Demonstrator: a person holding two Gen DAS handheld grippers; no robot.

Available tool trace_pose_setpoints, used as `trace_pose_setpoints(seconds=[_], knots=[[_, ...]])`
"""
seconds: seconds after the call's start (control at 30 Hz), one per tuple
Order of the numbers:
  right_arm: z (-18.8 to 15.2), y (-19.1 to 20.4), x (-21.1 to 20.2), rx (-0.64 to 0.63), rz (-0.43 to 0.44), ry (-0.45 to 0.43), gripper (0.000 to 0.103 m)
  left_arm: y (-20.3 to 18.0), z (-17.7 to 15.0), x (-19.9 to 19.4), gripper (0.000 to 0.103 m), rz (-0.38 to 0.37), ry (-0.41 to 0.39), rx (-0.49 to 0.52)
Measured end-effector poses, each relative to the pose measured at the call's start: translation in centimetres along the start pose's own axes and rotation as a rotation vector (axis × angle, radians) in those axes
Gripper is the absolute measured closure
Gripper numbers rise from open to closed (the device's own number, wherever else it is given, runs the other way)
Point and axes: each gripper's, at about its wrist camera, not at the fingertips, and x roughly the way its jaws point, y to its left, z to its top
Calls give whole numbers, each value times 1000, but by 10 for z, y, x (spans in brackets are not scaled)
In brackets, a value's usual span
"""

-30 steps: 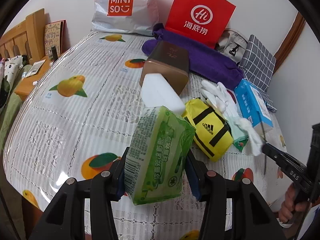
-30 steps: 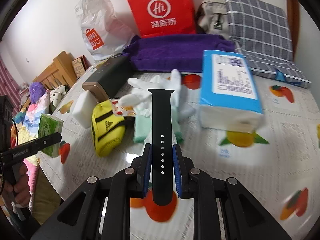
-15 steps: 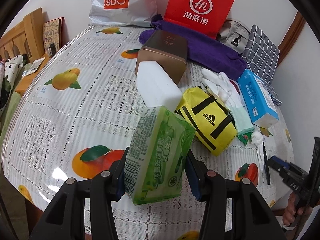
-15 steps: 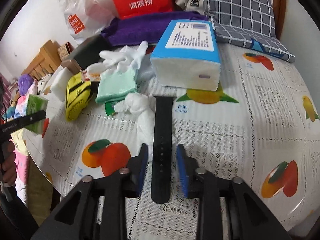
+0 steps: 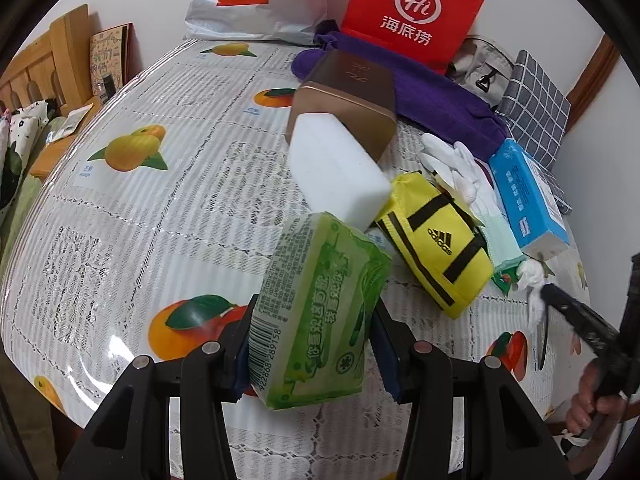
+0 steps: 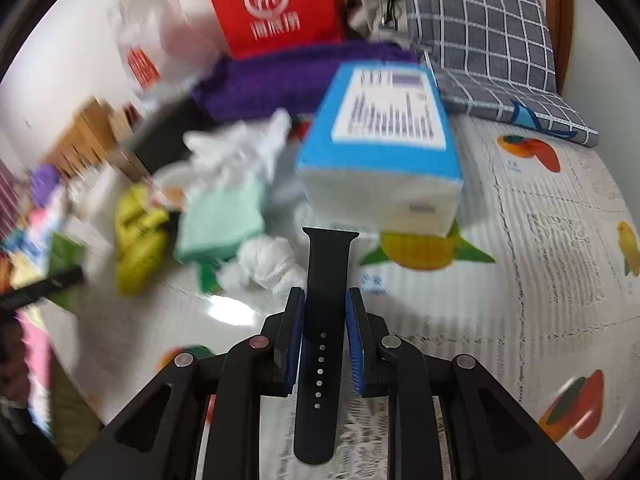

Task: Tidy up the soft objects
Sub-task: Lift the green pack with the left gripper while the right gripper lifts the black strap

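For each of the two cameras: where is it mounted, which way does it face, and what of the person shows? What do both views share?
Left wrist: sits on the left gripper, looking down across the table; it grips a green tissue pack; a hand shows at right.
Right wrist: sits on the right gripper, facing the far wall; jaws closing around a black strap.
Shared: blue tissue pack, red bag.

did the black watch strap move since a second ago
Yes. The black watch strap now lies lower, its tip just below the blue tissue pack; the right gripper's jaws are closing around it.
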Motion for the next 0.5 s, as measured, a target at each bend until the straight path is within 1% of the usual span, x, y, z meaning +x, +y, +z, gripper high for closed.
trace_pose_setpoints(seconds=[0.03,0.13,0.27,0.33,0.37,0.43,0.5], knots=[[1,-1,-3,5,10,-3,82,1,0,1,55,1,1,-2],[-1,-7,-10,18,-15,-6,82,4,1,2,55,0,4,-8],[-6,-17,-17,49,-5,-11,82,4,0,4,55,5,9,-8],[-10,-19,-10,52,-19,24,81,4,0,5,55,5,12,-8],[-13,-18,-5,47,-13,48,81,3,0,6,55,6,13,-8],[-20,-10,2,25,42,73,81,1,-1,7,55,5,15,-4],[-24,3,4,5,103,75,82,-2,-1,7,55,8,17,3]])
